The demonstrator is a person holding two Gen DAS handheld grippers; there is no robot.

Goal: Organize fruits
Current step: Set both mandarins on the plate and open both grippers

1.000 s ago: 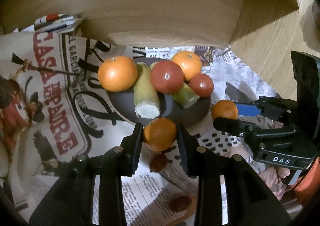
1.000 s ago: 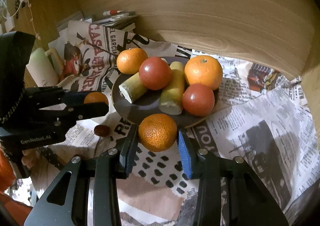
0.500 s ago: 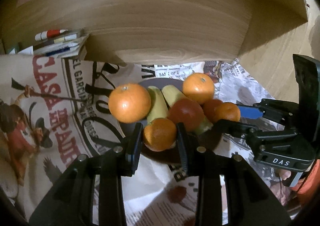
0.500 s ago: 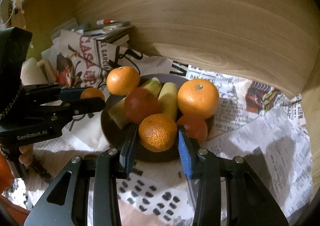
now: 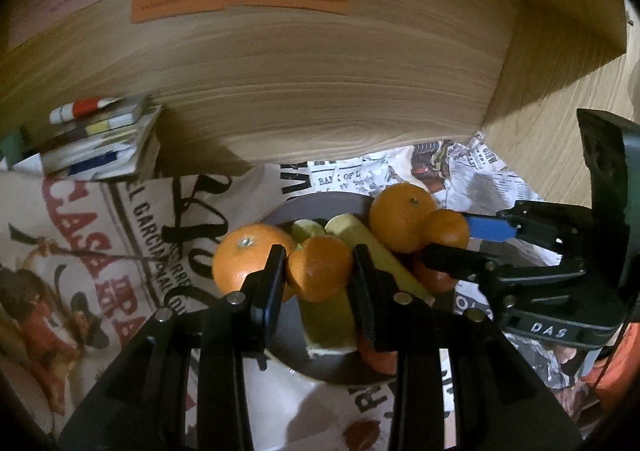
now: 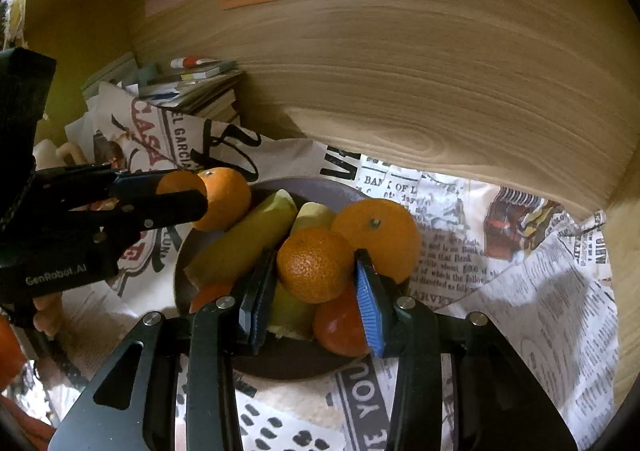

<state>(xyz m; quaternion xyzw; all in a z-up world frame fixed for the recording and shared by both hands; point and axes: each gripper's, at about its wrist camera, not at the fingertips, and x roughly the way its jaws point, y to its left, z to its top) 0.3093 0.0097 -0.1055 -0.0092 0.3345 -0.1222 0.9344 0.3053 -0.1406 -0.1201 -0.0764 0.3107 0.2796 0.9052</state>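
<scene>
A dark plate (image 6: 320, 187) holds two large oranges (image 6: 378, 235) (image 6: 226, 197), yellow-green banana pieces (image 6: 240, 243) and tomatoes (image 6: 340, 325). My right gripper (image 6: 316, 263) is shut on a small mandarin (image 6: 314, 271), held just above the plate's fruit. In the left wrist view my left gripper (image 5: 318, 267) is shut on another small mandarin (image 5: 318, 275), over the plate (image 5: 320, 203) between a large orange (image 5: 244, 259) and a banana piece (image 5: 372, 255). Each gripper shows in the other's view: the right gripper (image 5: 446, 239), the left gripper (image 6: 182, 189).
Newspaper (image 6: 520, 291) covers the surface under the plate. A wooden wall (image 5: 320, 91) with coloured notes rises close behind. A stack of booklets (image 5: 100, 147) with a pen lies at the back left. A small brown object (image 5: 360, 431) lies on the paper.
Both grippers have carried their mandarins forward and slightly up, from in front of the plate to over its fruit. Their grips have not changed.
</scene>
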